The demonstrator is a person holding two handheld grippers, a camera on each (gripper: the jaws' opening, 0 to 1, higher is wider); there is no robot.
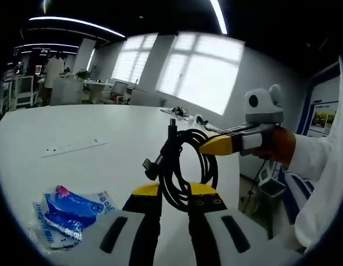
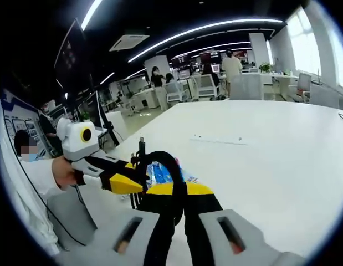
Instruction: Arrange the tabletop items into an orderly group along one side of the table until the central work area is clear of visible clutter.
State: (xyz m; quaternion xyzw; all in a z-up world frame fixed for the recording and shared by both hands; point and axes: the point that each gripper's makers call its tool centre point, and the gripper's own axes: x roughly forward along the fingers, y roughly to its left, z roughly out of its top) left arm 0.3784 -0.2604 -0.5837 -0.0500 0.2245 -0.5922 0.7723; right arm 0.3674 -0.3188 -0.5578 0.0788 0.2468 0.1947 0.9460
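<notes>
A coiled black cable [image 1: 185, 166] with a small angled plug at its loose end hangs upright at lower centre of the left gripper view, lifted off the broad white table [image 1: 77, 124]. The left gripper [image 1: 174, 195], black with yellow tips and white grips, has its jaws clenched on the bottom of the coil. From the right edge of that view, the right gripper [image 1: 213, 145] reaches in, held by a hand [image 1: 279, 147] in a white sleeve, its yellow tip touching the coil's upper right side.

In the right gripper view, the cable [image 2: 174, 177] sits at lower centre between that gripper's [image 2: 178, 191] jaws, which are closed on it, while the left gripper [image 2: 127, 180] comes in from the left.

A blue and white plastic packet [image 1: 68, 213] lies on the table at lower left of the left gripper view, well apart from a long white power strip [image 1: 74, 147] farther up
</notes>
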